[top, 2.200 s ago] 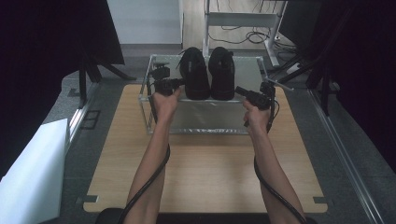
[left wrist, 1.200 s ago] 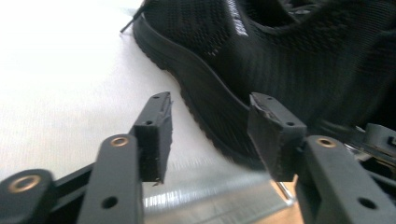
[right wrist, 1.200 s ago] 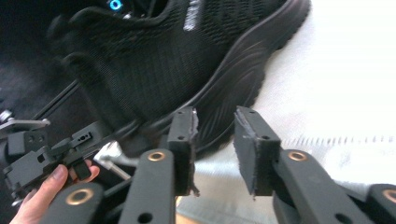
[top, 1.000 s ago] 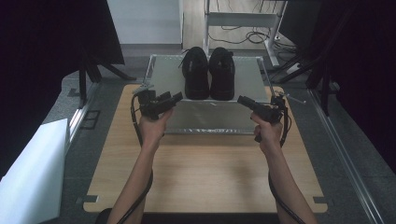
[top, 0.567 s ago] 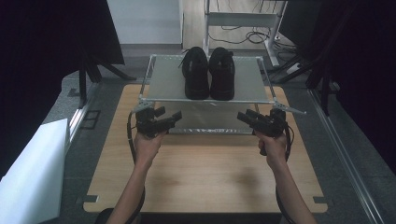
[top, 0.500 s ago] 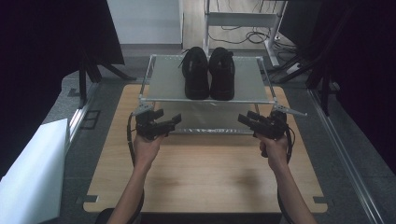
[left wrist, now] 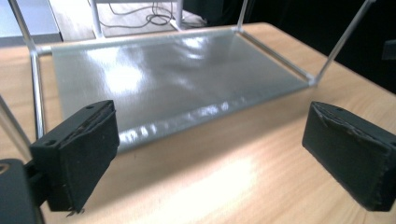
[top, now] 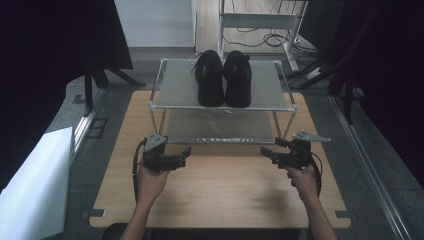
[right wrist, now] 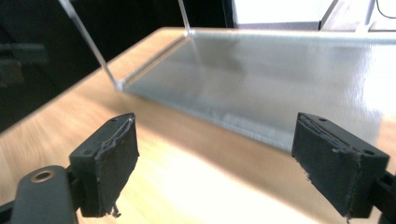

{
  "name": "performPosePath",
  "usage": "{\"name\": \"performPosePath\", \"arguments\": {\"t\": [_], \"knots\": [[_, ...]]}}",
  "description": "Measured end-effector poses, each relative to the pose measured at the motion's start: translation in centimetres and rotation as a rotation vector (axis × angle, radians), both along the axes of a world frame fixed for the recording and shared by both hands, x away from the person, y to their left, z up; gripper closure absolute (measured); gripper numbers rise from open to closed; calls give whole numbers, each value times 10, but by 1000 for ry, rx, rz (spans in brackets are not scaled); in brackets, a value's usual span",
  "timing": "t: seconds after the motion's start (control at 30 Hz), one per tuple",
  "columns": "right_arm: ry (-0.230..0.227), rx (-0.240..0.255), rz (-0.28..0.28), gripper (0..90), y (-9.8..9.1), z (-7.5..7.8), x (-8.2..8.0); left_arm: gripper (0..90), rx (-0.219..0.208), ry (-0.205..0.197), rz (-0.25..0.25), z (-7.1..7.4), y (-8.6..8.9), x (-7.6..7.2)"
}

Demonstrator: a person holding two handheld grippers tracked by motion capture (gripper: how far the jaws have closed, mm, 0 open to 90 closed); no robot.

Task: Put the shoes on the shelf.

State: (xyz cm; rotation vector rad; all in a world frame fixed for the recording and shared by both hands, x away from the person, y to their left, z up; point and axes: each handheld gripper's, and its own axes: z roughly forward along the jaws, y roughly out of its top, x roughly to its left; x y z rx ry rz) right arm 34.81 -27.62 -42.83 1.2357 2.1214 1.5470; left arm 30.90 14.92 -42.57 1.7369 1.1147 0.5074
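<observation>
So the biggest thing here is the wooden table [top: 220, 195], with a two-tier metal rack [top: 175, 90] sitting at its far end. On the rack's top shelf there's a pair of black shoes [top: 223, 79], side by side and touching, toes pointing toward the person. The lower shelf [left wrist: 177, 79] is bare shiny metal.

The left gripper [top: 184, 157] hangs over the table just in front of the rack's left front leg, well apart from the shoes. Its jaws have just been opening and stand wide with nothing between them, just tabletop. Same deal with the right gripper [top: 266, 154] by the right front leg: jaws just been opening, spread wide, holding nothing. Both point inward toward each other.
</observation>
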Motion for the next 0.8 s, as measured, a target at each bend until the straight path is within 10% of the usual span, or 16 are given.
{"name": "performPosePath", "arguments": {"t": [0.3, 0.8], "knots": [[23, -140, 22, 106, -2, -24, -16, 0, 25, 23, -14, -27, 1, -24], [91, -368, 33, 25, 2, -78, -30, 0, 291, 187, -13, -80, -11, -30]]}}
